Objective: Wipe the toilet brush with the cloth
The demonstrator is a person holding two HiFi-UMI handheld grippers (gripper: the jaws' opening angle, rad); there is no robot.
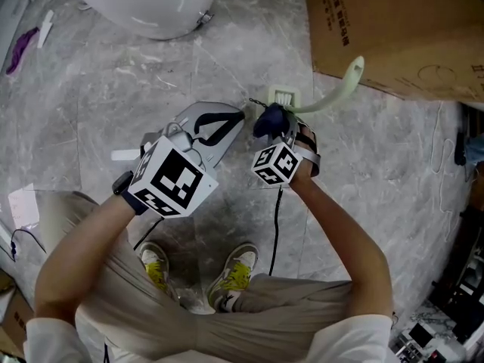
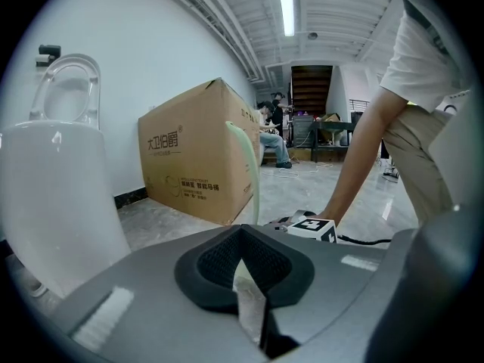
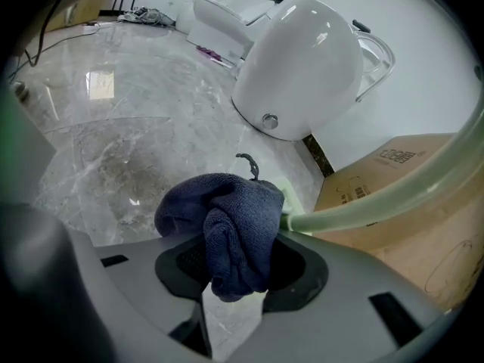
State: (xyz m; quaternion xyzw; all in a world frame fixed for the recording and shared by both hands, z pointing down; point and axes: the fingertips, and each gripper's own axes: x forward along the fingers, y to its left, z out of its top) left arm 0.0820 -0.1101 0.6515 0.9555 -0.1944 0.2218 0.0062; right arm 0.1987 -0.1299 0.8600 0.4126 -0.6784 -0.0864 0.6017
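Observation:
The toilet brush has a pale green curved handle (image 1: pixel 333 95) (image 2: pixel 253 172) (image 3: pixel 378 203) and a pale head (image 1: pixel 281 97) down by the floor. Its top end reaches the cardboard box. A dark blue cloth (image 1: pixel 271 119) (image 3: pixel 227 225) is bunched against the handle just above the head, and my right gripper (image 1: pixel 281 127) (image 3: pixel 238 278) is shut on it. My left gripper (image 1: pixel 239 116) (image 2: pixel 242 233) is shut, with its tips just left of the cloth and the brush head. Whether anything is pinched between its pads I cannot tell.
A white toilet (image 1: pixel 144 2) (image 2: pixel 53 203) (image 3: pixel 302 59) stands at the far left. A large cardboard box (image 1: pixel 401 29) (image 2: pixel 197 150) is at the far right. A black cable (image 1: pixel 276 225) hangs from the right gripper over grey marble floor, beside my shoes (image 1: pixel 234 274).

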